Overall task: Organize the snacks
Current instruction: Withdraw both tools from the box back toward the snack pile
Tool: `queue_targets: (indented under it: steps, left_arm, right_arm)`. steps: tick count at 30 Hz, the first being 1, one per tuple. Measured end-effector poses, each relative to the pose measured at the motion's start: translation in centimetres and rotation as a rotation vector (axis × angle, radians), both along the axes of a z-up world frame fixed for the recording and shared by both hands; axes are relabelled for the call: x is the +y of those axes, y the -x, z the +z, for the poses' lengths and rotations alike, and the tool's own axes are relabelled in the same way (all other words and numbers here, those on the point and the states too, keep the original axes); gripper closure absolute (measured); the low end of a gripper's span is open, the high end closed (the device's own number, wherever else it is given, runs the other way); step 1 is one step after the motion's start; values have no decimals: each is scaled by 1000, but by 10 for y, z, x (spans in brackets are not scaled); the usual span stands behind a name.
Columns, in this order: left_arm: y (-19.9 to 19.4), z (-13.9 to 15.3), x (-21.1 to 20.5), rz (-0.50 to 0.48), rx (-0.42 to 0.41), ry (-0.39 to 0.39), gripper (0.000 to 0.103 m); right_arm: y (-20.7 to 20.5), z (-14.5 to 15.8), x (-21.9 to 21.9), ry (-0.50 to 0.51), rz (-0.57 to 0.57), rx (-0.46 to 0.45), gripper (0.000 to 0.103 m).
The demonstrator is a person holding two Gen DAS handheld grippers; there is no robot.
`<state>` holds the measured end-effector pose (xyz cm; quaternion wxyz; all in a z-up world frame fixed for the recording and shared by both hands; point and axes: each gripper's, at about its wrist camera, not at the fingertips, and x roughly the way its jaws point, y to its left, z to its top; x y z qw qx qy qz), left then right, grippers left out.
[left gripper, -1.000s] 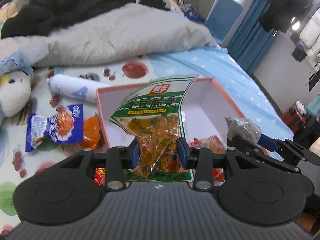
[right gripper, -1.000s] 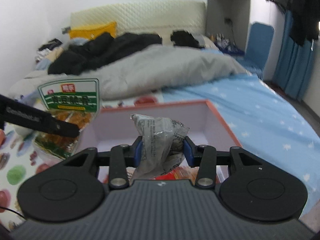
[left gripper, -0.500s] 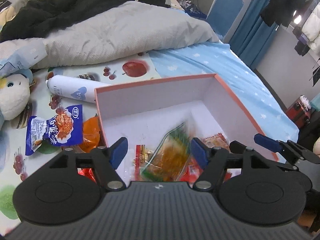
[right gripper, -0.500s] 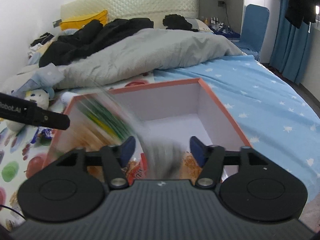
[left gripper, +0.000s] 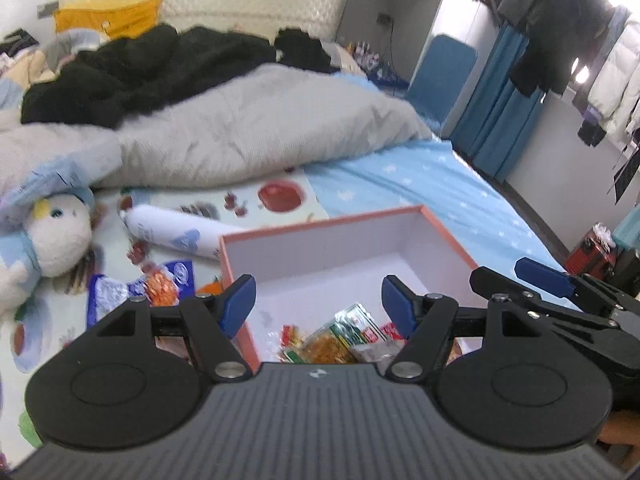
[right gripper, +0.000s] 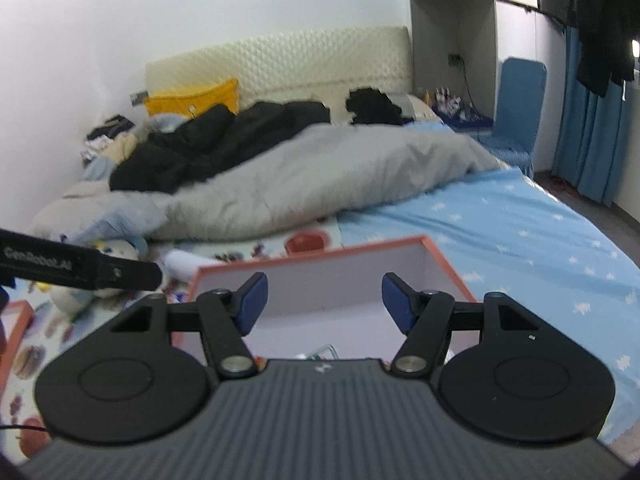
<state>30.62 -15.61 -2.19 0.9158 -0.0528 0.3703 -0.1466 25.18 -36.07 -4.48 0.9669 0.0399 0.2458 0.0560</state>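
Both grippers hang over the orange-rimmed box (left gripper: 448, 232), which fills the lower middle of each wrist view, and both are empty: the left gripper (left gripper: 318, 306) has its blue pads spread wide with only the box floor showing between them, and the right gripper (right gripper: 322, 300) stands likewise apart with nothing in its span. In the left view, the green packet (left gripper: 340, 336) lies among other wrappers on the floor of the box at the bottom centre, so that drop looks done. The step in hand, as I judge it, is fetching the next loose snack. The blue-and-white packet (left gripper: 140, 290) lies on the fruit-print sheet (left gripper: 280, 200) at lower left, outside the box and near its left wall, with something orange just beside it, though blur there makes it hard to say what that is. To do this well, lift the left gripper clear of the box wall before swinging toward the packet, approach with the pads either side of a crimped edge, not the puffed middle, and close only once the film sits squarely between them. The white bottle (left gripper: 172, 232) lying above the packet should be left alone.
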Motion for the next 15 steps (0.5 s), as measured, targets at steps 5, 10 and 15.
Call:
queue_targets:
  steps: [5,10,15]
  left_arm:
    - [17,10,27,44,-21,20,29]
    - [37,16,53,72,-59,4,29]
    - [54,15,81,110,-57,13,29]
  right_arm:
    - [10,14,25,-11,52,-44,38]
    - [23,23,49,-34,108,-76,38]
    - [32,27,72,-27,151,-87,38]
